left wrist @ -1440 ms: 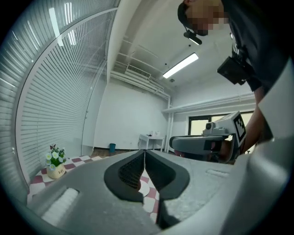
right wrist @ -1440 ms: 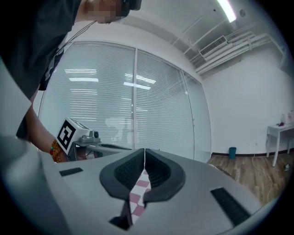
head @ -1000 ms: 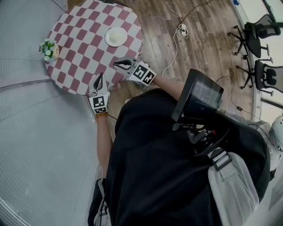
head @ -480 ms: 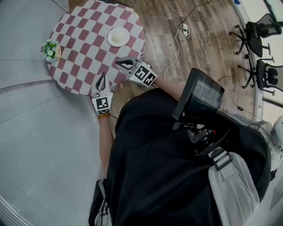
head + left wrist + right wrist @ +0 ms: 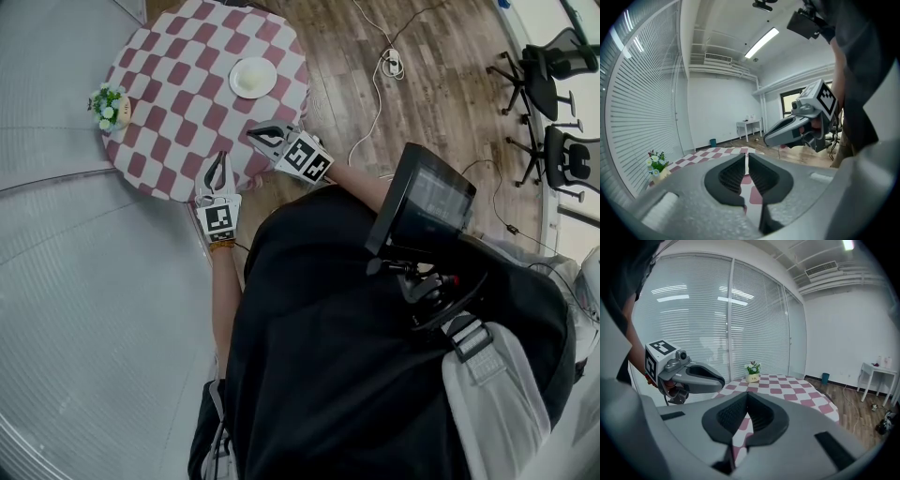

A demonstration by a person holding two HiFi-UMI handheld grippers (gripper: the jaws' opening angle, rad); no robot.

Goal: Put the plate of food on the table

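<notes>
checkered table (image 5: 178,94), plate of food (image 5: 253,77) on it, left tool (image 5: 218,156) and right tool (image 5: 251,133) pressed together, empty

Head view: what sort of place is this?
Most likely an office or lab room staged as a dining corner. A round table with a checked cloth holds a plate and a small flower pot, but wheeled office chairs stand on the wood floor, and slatted blinds cover the glass wall.

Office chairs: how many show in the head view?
2. One office chair stands at the picture's right edge; the second chair just below it, partly cropped. Others may be hidden.
</notes>
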